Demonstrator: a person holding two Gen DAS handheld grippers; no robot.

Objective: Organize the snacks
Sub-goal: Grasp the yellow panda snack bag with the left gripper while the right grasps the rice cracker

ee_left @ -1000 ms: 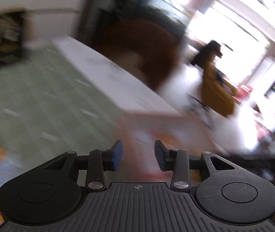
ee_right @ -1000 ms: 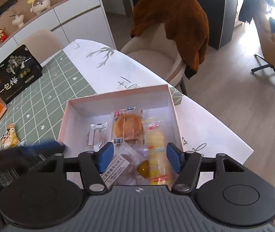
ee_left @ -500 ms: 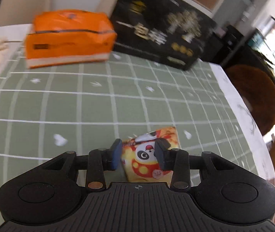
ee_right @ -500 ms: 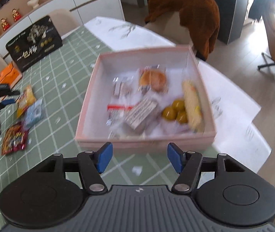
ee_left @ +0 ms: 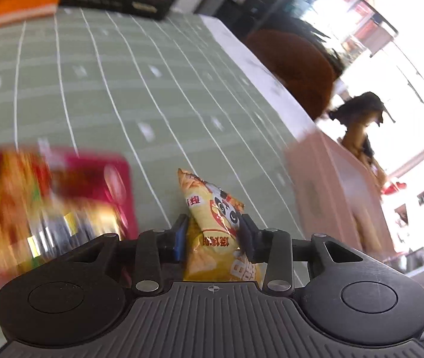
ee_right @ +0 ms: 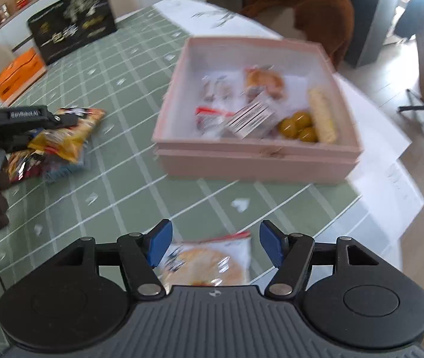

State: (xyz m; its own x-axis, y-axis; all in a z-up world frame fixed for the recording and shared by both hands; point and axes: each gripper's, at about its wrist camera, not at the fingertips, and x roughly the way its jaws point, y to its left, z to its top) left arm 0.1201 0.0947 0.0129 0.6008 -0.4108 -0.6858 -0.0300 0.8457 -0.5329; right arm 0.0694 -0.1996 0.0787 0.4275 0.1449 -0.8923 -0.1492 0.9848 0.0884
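A yellow panda snack packet [ee_left: 212, 223] stands between the fingers of my left gripper [ee_left: 213, 237]. The blue pads sit close against its sides, but the jaws stay wide and do not pinch it. A blurred red packet [ee_left: 48, 203] lies to its left. In the right wrist view the left gripper [ee_right: 60, 120] hovers over that pile of packets [ee_right: 60, 143]. My right gripper [ee_right: 215, 244] is opening above a clear-wrapped round cracker packet [ee_right: 209, 264], and its pads are clear of it. The pink box [ee_right: 256, 164], also seen as the pink box [ee_left: 331, 185] from the left, holds several snacks.
A black gift box [ee_right: 72, 35] and an orange pack [ee_right: 18, 74] stand at the far side of the green checked tablecloth [ee_right: 122, 89]. A chair draped in brown fur [ee_right: 301, 9] is behind the pink box. The table's edge runs just right of the box.
My left gripper swung away from the box side and dropped onto the panda packet. My right gripper pulled back from over the box to the near table edge, and its jaws widened a little.
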